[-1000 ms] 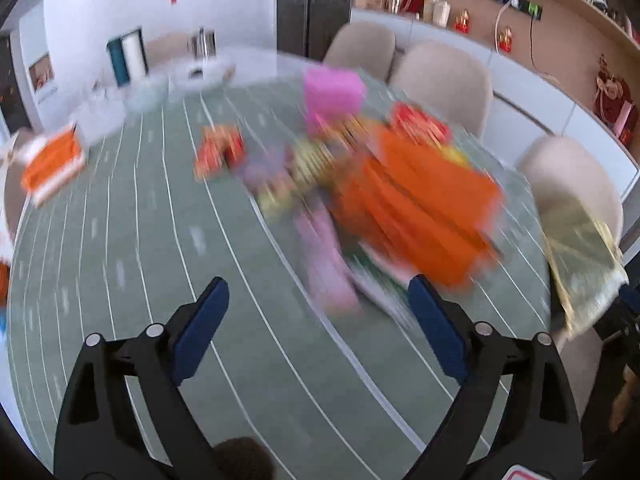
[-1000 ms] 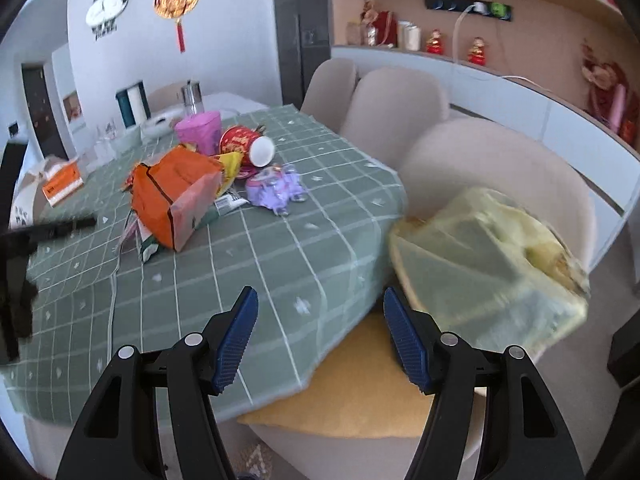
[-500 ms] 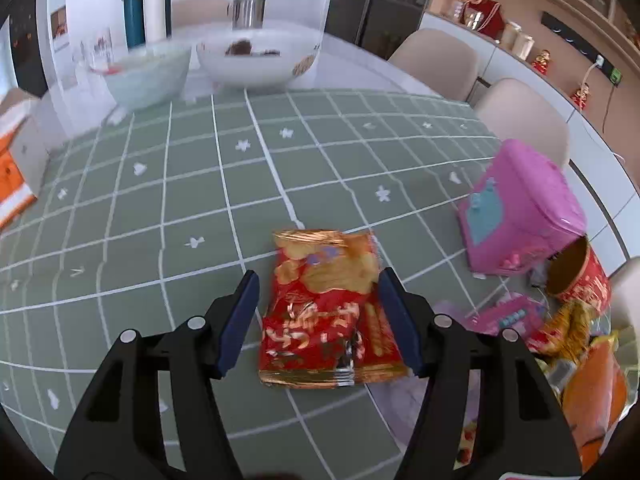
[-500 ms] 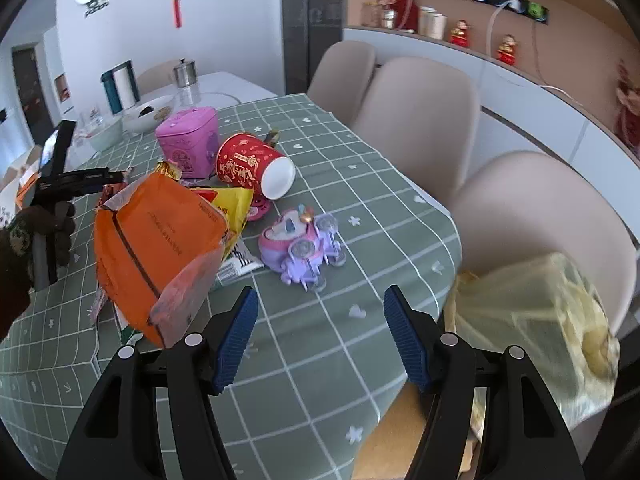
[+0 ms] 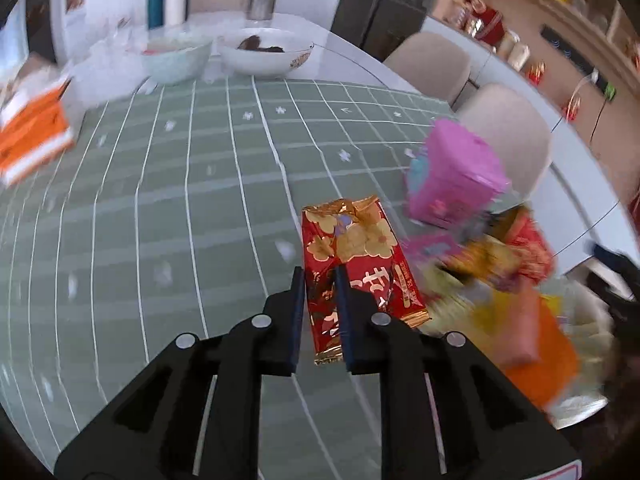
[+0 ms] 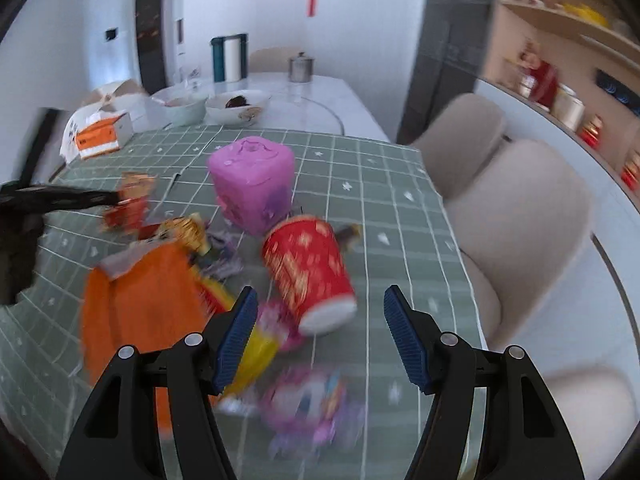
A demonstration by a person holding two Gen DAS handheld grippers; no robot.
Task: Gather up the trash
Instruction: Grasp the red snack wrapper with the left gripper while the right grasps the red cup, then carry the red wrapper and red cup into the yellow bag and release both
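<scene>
Left tool (image 5: pixel 320 280) clamped tight on a red and gold snack wrapper (image 5: pixel 352 256), pinching its near left edge, rest of the packet sticking out forward and to the right over the green checked bench (image 5: pixel 160 208). Looks lifted a bit off the cloth, though hard to say for sure with the blur.

Just right of the wrapper: pink tin box (image 5: pixel 452 176), then a smeared heap with a yellow packet (image 5: pixel 480 260) and a big orange bag (image 5: pixel 536 344) near the bench edge. Far end of the bench: pale green bowl (image 5: pixel 176 56) and white bowl (image 5: pixel 266 54) side by side, steel pot (image 5: pixel 262 2) behind them. Orange and white carton (image 5: pixel 32 136) off to the left.

Right tool (image 6: pixel 316 316) spread wide, gripping nothing, hanging above the trash pile. Red paper cup (image 6: pixel 308 272) lying on its side between the blue pads, open mouth facing the camera, touching or almost touching the pink tin box (image 6: pixel 252 184) behind it. Orange bag (image 6: pixel 140 312) to the left, partly under the left pad. Blurry pink and purple toy thing (image 6: pixel 312 404) down low, nearest the camera. Left tool (image 6: pixel 60 198) visible at the far left of this view with the red wrapper (image 6: pixel 132 200) in it. Beige chairs (image 6: pixel 520 220) along the right side of the bench.
</scene>
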